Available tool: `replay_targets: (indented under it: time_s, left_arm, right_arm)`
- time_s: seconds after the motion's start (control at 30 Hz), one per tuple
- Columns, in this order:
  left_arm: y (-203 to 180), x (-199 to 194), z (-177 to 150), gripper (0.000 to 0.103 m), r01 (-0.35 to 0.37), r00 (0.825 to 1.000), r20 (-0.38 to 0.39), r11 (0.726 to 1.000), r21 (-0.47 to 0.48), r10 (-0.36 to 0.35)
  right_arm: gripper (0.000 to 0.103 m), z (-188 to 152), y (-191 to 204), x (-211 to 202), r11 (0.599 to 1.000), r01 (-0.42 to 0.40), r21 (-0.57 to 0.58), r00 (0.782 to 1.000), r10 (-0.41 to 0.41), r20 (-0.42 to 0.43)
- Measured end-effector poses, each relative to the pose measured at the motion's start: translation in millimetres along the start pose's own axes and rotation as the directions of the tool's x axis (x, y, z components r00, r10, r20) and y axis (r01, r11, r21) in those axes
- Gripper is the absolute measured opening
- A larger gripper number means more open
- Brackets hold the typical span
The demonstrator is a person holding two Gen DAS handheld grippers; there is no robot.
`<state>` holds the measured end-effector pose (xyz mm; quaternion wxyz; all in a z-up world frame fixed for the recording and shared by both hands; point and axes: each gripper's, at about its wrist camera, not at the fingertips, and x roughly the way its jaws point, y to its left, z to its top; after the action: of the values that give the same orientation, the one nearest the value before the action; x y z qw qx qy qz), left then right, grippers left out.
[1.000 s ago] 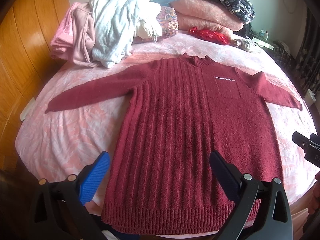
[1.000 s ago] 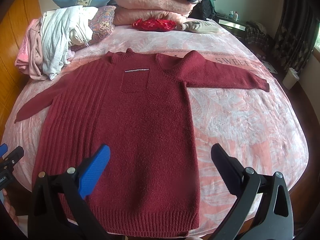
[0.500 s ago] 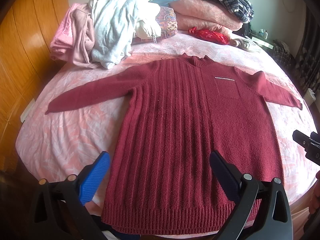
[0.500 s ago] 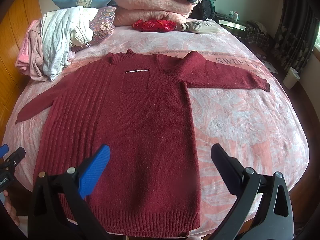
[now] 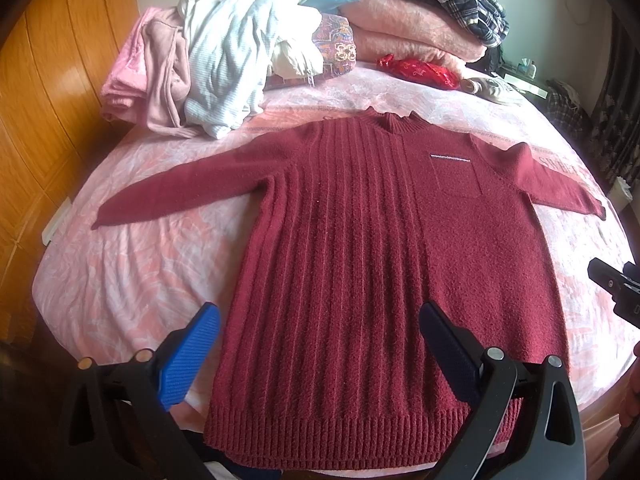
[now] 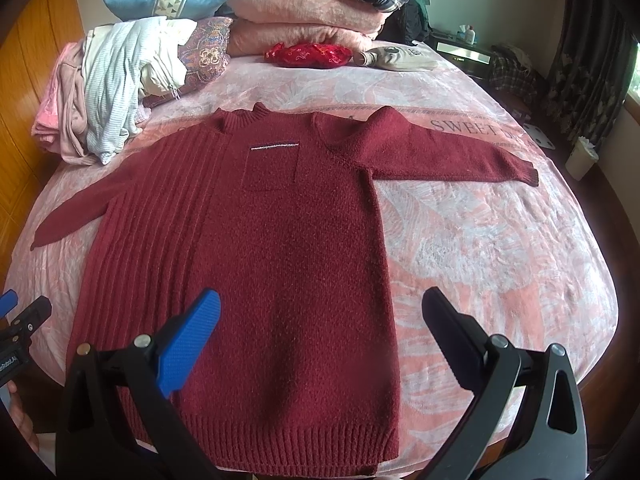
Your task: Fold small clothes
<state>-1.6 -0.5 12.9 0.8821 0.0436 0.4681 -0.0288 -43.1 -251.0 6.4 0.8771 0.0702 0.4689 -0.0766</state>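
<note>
A dark red knitted sweater (image 5: pixel 372 248) lies flat, front up, on the pink bed, both sleeves spread out sideways and its hem at the near edge; it also shows in the right wrist view (image 6: pixel 280 240). My left gripper (image 5: pixel 320 320) is open and empty, hovering above the hem's left half. My right gripper (image 6: pixel 320 308) is open and empty above the hem's right half. The right gripper's body (image 5: pixel 616 292) shows at the left wrist view's right edge, and the left gripper's body (image 6: pixel 20 328) shows at the right wrist view's left edge.
A pile of pink and white clothes (image 5: pixel 200 76) sits at the back left of the bed (image 5: pixel 120 272). Pillows, folded pink blankets (image 6: pixel 304 16) and a red pouch (image 6: pixel 308 54) lie at the head. A wooden wall (image 5: pixel 48 100) runs along the left.
Both grippers have crept slightly forward and up; the sweater has not moved and both stay open.
</note>
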Motion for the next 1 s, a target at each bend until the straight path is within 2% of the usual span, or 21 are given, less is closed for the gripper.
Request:
replay_targets:
  time_s: [1.0]
  left_arm:
    - [0.9,-3.7,3.4,0.099,-0.008,1.000,0.008,1.000,0.003,0.008]
  right_arm:
    - [0.100,-1.8,-2.4,3.9,1.000,0.000,0.005,1.000,0.000,-0.010]
